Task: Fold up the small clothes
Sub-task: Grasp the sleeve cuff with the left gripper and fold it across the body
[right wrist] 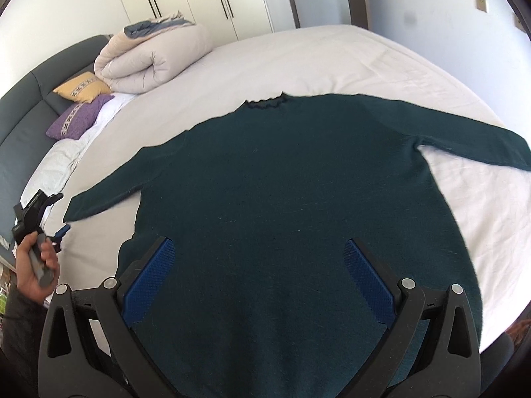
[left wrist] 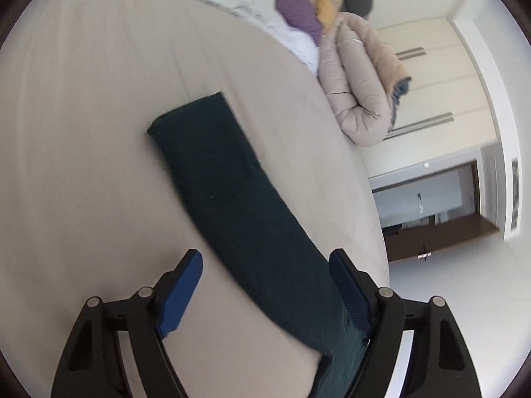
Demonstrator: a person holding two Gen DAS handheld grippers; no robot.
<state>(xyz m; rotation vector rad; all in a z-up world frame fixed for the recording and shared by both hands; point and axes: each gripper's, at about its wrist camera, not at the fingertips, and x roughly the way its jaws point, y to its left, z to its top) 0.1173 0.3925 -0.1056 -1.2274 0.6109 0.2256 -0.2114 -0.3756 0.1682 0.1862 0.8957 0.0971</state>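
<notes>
A dark green sweater point(right wrist: 292, 199) lies flat on the bed, face down or up I cannot tell, with both sleeves spread out to the sides. My right gripper point(right wrist: 259, 278) is open just above the sweater's lower body, holding nothing. My left gripper point(left wrist: 265, 295) is open over the left sleeve point(left wrist: 232, 192), whose cuff end points away from me; the sleeve runs between the fingers but is not pinched. The left gripper also shows in the right wrist view point(right wrist: 49, 219), held in a hand beside the left cuff.
A rolled beige duvet point(right wrist: 152, 63) lies at the head of the bed, next to a yellow pillow point(right wrist: 83, 91) and a purple pillow point(right wrist: 78, 121). A dark headboard point(right wrist: 26, 122) is at the left. White wardrobes point(right wrist: 199, 0) and a door stand beyond the bed.
</notes>
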